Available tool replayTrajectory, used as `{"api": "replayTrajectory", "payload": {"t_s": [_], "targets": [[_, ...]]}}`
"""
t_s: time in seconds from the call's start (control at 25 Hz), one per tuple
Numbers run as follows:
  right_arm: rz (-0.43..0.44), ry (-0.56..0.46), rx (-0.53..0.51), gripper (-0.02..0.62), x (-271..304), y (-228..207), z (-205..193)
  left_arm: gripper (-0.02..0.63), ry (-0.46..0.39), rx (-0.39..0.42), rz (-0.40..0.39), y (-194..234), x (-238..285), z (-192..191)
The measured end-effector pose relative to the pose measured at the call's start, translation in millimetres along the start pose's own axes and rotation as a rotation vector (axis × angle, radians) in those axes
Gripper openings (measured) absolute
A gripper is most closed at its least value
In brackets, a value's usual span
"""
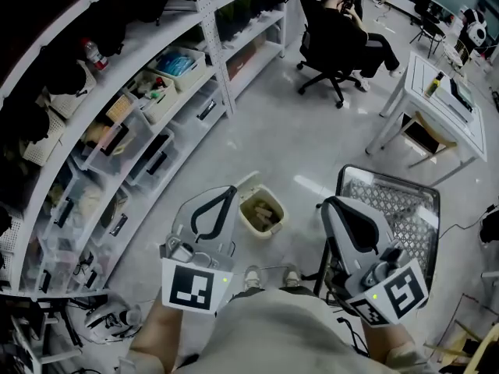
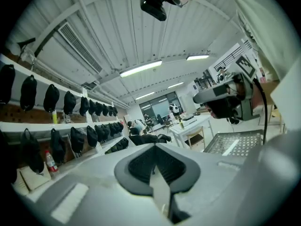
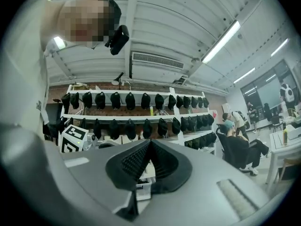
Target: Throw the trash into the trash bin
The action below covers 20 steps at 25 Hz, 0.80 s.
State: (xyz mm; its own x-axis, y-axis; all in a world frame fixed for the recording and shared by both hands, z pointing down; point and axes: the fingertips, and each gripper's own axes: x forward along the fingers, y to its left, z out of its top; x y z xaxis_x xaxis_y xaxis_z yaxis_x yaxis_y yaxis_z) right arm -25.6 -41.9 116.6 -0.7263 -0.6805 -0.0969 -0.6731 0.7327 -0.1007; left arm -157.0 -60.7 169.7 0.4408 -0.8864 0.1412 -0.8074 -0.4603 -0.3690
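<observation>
In the head view a small white trash bin (image 1: 261, 213) stands on the grey floor with brownish scraps inside it. It sits between my two grippers and a little beyond them. My left gripper (image 1: 229, 191) is held up at the bin's left, jaws together and nothing between them. My right gripper (image 1: 327, 203) is raised at the bin's right, also shut and empty. The left gripper (image 2: 155, 147) points level across the room toward a desk area. The right gripper (image 3: 149, 142) faces the shelves of black bags. No loose trash shows in any view.
White shelving (image 1: 140, 107) with clear storage boxes runs along the left. A wire-mesh cart (image 1: 394, 205) stands at the right, beside a white table (image 1: 440, 104). A person sits on an office chair (image 1: 335, 33) at the far end. My shoes (image 1: 271, 277) are just below the bin.
</observation>
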Motion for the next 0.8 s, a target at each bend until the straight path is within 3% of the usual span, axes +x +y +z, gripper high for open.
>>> {"api": "replayTrajectory", "payload": {"t_s": [0.28,0.8], "targets": [[0.03,0.026,0.009,0.005,8.1,-1.8,1.1,0.002,-0.019,0.002,0.002,0.7,1.6,6.4],[0.03,0.085,0.061,0.005,17.2,-9.6,-22.5,0.002,0.018,-0.076,0.01,3.3,-2.3,-6.7]]}}
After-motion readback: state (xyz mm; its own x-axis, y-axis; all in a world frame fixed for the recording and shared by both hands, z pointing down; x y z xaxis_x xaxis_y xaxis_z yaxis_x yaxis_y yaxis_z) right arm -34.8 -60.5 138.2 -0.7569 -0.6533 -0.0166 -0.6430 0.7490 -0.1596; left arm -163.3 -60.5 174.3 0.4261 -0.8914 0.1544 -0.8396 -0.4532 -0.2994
